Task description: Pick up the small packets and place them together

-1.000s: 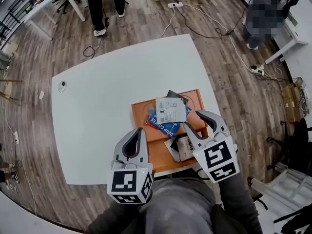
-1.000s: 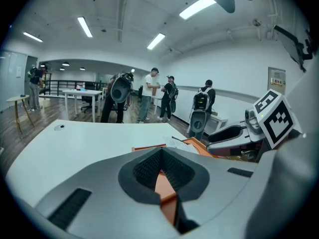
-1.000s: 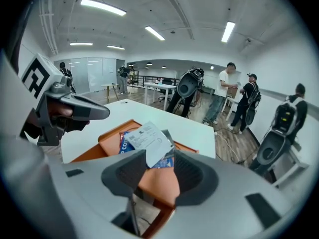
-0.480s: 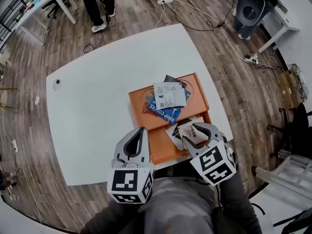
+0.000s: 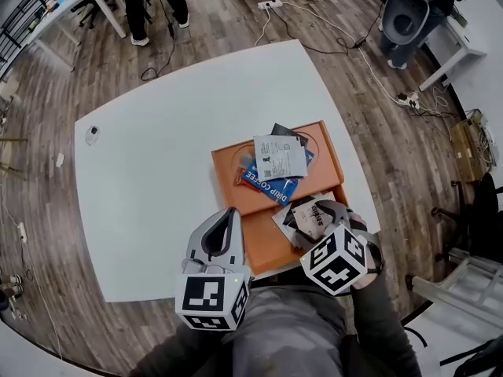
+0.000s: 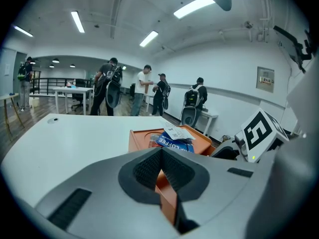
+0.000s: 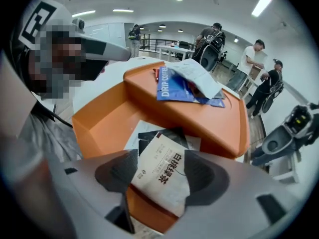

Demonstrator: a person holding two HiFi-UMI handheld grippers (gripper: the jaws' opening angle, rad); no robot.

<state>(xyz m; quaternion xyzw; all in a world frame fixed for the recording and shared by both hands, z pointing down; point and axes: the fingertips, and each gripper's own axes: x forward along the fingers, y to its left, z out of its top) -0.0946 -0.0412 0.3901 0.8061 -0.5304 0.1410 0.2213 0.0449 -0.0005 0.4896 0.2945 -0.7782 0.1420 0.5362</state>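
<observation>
Right tongs [image 5: 316,213] spread, left tongs [image 5: 229,217] pressed together — both at the orange tray [image 5: 226,171].
Head view: we see the left tongs just beside the tray's near left side, the tray sitting on the white counter [image 5: 157,155]; the right tongs point steeply down over its near compartment, and in the far compartment a blue coffee packet [image 5: 271,188] lies under a pale packet [image 5: 279,157]. Left gripper view: we find those jaws closed on nothing, the tray's edge beyond them. Right gripper view: the jaws have just been opening — a white printed packet [image 7: 160,176] sits between the spread pads, over darker packets in the near compartment.
</observation>
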